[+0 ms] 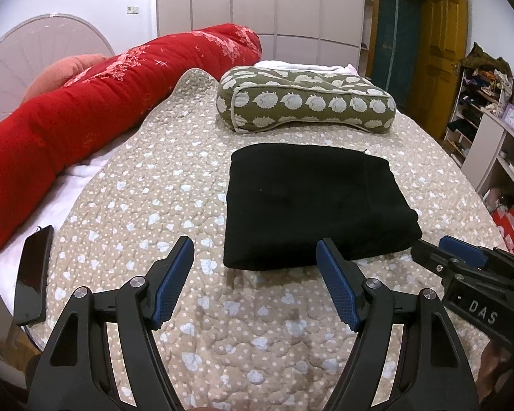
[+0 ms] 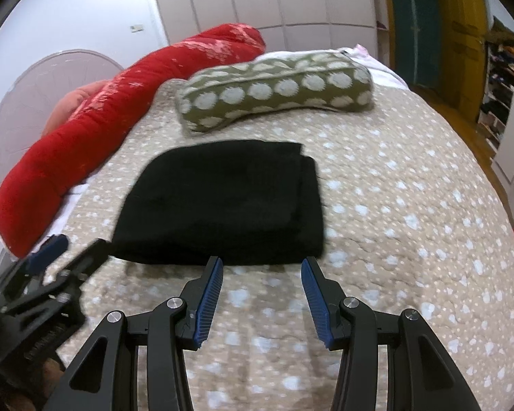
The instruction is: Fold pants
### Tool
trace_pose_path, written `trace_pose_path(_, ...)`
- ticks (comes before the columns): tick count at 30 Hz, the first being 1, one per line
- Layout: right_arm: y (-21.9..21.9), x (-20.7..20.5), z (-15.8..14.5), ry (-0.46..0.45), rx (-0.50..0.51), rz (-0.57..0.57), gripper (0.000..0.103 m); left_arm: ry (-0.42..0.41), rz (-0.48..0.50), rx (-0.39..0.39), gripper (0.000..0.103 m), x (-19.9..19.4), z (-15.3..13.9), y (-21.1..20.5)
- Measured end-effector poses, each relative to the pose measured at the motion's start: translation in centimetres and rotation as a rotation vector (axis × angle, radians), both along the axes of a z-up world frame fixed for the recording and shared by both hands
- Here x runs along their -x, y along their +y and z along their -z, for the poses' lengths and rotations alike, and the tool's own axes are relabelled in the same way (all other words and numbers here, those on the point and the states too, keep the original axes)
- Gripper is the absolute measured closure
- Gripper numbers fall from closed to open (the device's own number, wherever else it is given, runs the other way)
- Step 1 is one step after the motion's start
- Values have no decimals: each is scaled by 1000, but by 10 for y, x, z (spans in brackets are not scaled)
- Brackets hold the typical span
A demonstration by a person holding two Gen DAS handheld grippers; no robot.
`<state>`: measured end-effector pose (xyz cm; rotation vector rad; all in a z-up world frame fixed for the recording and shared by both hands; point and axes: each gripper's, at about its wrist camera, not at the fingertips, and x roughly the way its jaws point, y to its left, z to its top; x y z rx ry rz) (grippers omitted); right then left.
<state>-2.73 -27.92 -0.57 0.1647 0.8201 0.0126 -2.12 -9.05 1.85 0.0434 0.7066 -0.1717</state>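
Lying folded into a compact, thick rectangle, the black pants (image 1: 317,205) rest on the beige quilted bedspread (image 1: 161,185) with pale heart shapes, near the middle of the bed. Just in front of the pants' near edge, the left gripper (image 1: 255,267) hovers with its jaws released and spread wide, its blue pads (image 1: 173,281) holding nothing; the right-hand pad overlaps the pants' near edge in the left wrist view, though contact cannot be confirmed. The right gripper (image 2: 261,282) sits likewise just short of the near edge, jaws released and empty, and it also shows at the lower right of the left wrist view. Beyond the pants lies an olive cushion (image 1: 306,101) patterned with white shapes, apart from the garment. A long red bolster (image 1: 85,109) runs along the left side of the bed, with a pink pillow (image 1: 63,72) behind it. A dark phone (image 1: 32,275) rests at the bed's left edge. White wardrobe doors (image 1: 257,3) and a yellow door (image 1: 440,58) stand behind.
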Motion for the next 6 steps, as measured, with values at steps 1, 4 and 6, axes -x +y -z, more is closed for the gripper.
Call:
trace_pose_path(1,-5,0,3,7,-2,11,57,0,2,-3,29,-1,1,-1)
trace_pose_path(4,-20,-2,10,23,-18,39,57,7,9,-4,29,-3,4,-3)
trace_pose_path(6,-32,-2,11,17,-2,58,57,10,17,-8,29,-5,5,-4)
